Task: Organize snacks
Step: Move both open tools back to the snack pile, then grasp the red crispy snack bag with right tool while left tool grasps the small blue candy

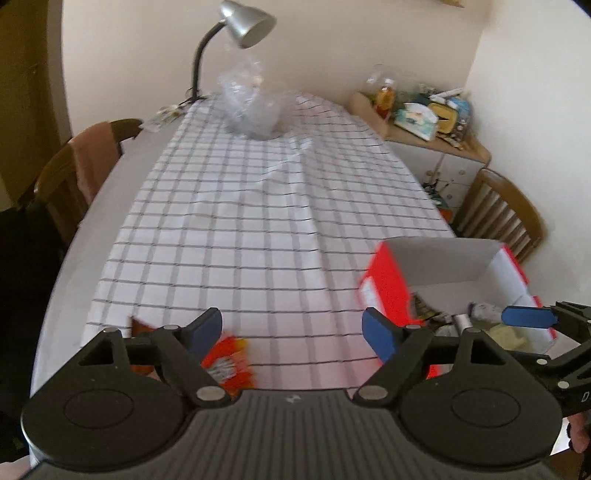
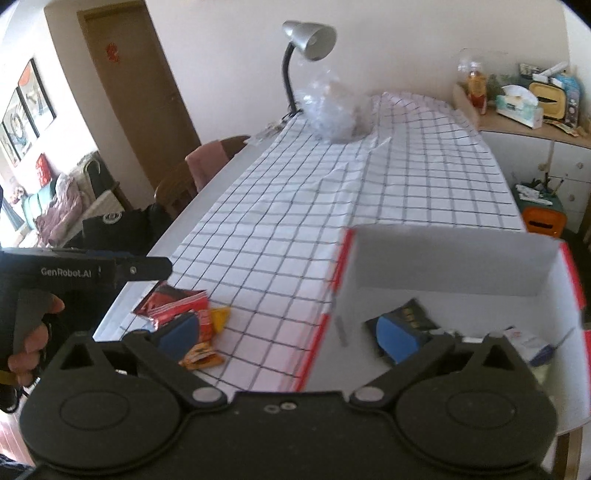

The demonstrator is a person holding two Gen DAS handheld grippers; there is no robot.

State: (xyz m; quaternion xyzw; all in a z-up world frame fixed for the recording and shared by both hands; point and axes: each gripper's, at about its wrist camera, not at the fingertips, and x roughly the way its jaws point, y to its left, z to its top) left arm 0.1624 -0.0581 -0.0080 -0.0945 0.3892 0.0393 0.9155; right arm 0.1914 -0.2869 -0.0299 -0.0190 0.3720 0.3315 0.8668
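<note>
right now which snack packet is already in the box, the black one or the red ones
The black packet, lying on the floor of the red-and-white box. The red packets lie outside it on the checked tablecloth, left of the box.

Tablecloth [image 2: 295,206]: matt checked cloth, creased. Box [image 2: 450,258]: matt cardboard. Snack packets [image 2: 177,306]: glossy foil. Lamp [image 2: 310,35]: brushed metal shade. Chair [image 1: 506,210]: varnished wood. Far bag [image 1: 247,107]: crinkled clear plastic.

red-orange snack packets [image 2: 184,317] heaped on checked cloth; open red box [image 2: 461,273] upright beside, dark packet [image 2: 410,314] inside.
</note>
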